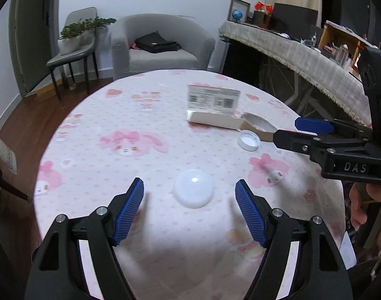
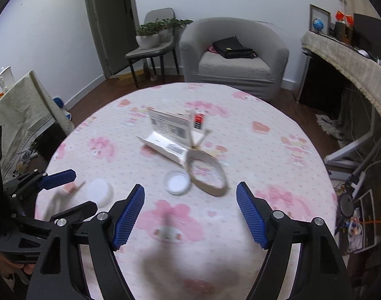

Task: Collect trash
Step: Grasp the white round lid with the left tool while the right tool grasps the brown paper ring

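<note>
A round counter (image 1: 95,130) under a pink cartoon-print cloth fills the middle of both wrist views.

Left wrist view, from left to right: a grey chair (image 1: 73,50) holding potted plants (image 1: 83,28) stands at upper left, with a grey armchair (image 1: 160,47) and a black bag (image 1: 155,42) to its right. At the bottom, the left gripper (image 1: 189,190) has its blue fingers (image 1: 130,212) spread wide and holding nothing. A white dome-shaped lid (image 1: 193,192) lies on the cloth between the fingertips, touching neither. Above it, right of centre, sits an opened white carton (image 1: 214,111) with its printed flap upright. A small round cap (image 1: 249,140) lies just beside the carton's torn end. A small white earbud-like piece (image 1: 274,177) lies lower right. The right gripper (image 1: 287,131) enters from the right edge.

Right wrist view: the left gripper (image 2: 83,190) is at lower left, near the white lid (image 2: 99,192). The right gripper (image 2: 190,191) at the bottom is open and empty. The cap (image 2: 177,182) and a torn cardboard loop (image 2: 207,175) lie just above the gap between its fingers, with the carton (image 2: 170,135) beyond.
</note>
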`<state>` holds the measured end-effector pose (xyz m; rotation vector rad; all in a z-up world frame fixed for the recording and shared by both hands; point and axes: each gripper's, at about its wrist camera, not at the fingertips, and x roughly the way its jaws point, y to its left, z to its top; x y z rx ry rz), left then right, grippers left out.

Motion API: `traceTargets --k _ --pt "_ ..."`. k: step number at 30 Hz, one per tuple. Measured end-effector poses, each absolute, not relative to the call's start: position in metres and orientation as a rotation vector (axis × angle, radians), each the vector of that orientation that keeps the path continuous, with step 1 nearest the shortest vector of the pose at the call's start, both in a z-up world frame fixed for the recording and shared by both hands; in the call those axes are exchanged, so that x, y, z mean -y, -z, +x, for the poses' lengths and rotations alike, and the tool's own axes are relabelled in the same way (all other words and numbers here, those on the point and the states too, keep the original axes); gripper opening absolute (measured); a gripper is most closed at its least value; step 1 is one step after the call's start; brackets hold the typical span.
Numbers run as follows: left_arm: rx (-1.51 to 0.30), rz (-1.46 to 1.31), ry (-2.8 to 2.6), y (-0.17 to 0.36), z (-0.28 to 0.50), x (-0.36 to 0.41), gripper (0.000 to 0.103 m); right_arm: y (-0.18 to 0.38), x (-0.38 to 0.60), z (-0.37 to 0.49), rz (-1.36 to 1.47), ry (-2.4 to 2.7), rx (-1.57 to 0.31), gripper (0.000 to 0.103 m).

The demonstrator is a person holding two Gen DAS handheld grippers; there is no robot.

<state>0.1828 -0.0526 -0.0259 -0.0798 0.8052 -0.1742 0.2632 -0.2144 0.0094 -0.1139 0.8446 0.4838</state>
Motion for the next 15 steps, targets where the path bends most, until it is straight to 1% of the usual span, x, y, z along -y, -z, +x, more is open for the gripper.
traceTargets --k 5,13,15 --pt "-0.834 -0.054 0.164 0.034 0.193 0.066 0.068 0.001 0.229 0.27 -0.114 -0.46 -0.872 0.077" --pt "-0.85 -0.07 0.142 0.039 0.202 0.064 0.065 0.012 0.243 0.278 -0.119 -0.435 -0.897 0.077" --pt "-0.849 -0.077 0.141 0.039 0.204 0.062 0.062 0.013 0.243 0.279 -0.117 -0.44 -0.904 0.077"
